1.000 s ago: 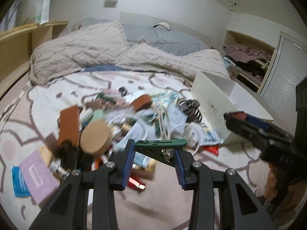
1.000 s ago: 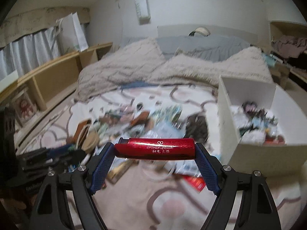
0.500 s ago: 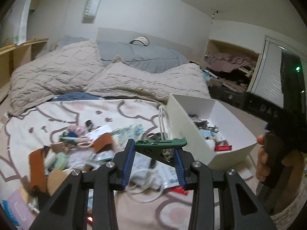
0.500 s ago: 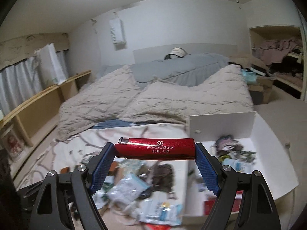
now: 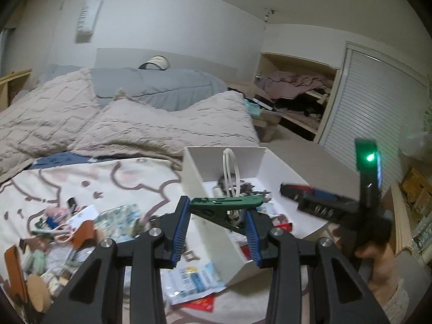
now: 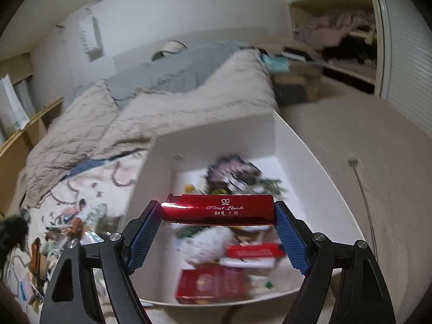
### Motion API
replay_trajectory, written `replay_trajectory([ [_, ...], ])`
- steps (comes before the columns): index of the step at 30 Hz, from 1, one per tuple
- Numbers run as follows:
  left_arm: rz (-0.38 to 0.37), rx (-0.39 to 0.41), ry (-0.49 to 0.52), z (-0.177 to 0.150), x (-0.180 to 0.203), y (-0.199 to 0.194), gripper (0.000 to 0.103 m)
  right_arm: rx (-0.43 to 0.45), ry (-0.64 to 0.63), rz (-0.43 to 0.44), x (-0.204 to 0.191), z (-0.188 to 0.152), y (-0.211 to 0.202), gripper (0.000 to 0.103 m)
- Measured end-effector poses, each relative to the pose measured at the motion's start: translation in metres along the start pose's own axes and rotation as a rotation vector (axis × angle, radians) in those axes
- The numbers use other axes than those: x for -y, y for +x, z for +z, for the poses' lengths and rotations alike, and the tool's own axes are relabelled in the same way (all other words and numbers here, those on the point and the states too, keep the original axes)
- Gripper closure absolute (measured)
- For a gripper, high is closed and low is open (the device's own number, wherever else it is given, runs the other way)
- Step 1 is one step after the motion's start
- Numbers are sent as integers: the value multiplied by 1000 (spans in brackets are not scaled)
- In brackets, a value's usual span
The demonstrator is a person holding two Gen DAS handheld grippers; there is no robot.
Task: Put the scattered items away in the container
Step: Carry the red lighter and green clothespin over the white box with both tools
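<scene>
Left wrist view: your left gripper [image 5: 217, 216] is squeezing a green clip [image 5: 225, 203] crosswise between its blue pads, the jaws drawn close together on it. A loop of white cable [image 5: 231, 172] is standing up just behind the clip; whether it is attached to the clip is not clear. You are holding the clip over the near left wall of the white box [image 5: 205, 189], which is sitting on the patterned blanket [image 5: 81, 178]. Loose items [image 5: 67, 232] are lying scattered on the blanket to the left of the box. On the right, your right hand [image 5: 378, 259] is gripping the other gripper's handle.

Right wrist view: your right gripper [image 6: 218, 221] is clamping a red lighter [image 6: 218, 209] end to end, so its jaws are standing wide apart. You are holding the lighter above the open white box [image 6: 310, 167], which is already containing red packets [image 6: 213, 283] and other blurred objects. The scattered pile [image 6: 62, 229] is showing at the left of the box.
</scene>
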State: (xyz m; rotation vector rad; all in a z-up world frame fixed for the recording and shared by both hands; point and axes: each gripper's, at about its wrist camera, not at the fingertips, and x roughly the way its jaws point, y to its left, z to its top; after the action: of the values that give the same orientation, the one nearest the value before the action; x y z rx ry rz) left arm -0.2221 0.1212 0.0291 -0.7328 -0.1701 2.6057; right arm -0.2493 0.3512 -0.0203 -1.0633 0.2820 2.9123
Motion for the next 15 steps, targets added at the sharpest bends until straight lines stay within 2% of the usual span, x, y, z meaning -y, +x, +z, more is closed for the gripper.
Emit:
replay_trajectory([
  [4,-33,-18,25,6,18,15,65,-40,-14,-6,3,-8,4,20],
  [9,-60,-63,34,11,34,36,65,-81,-89,-21,-6,-15,10,20],
  [15,-100,-114,4,22,42,59,65,-106,-125,-3,-13,-14,20,20],
])
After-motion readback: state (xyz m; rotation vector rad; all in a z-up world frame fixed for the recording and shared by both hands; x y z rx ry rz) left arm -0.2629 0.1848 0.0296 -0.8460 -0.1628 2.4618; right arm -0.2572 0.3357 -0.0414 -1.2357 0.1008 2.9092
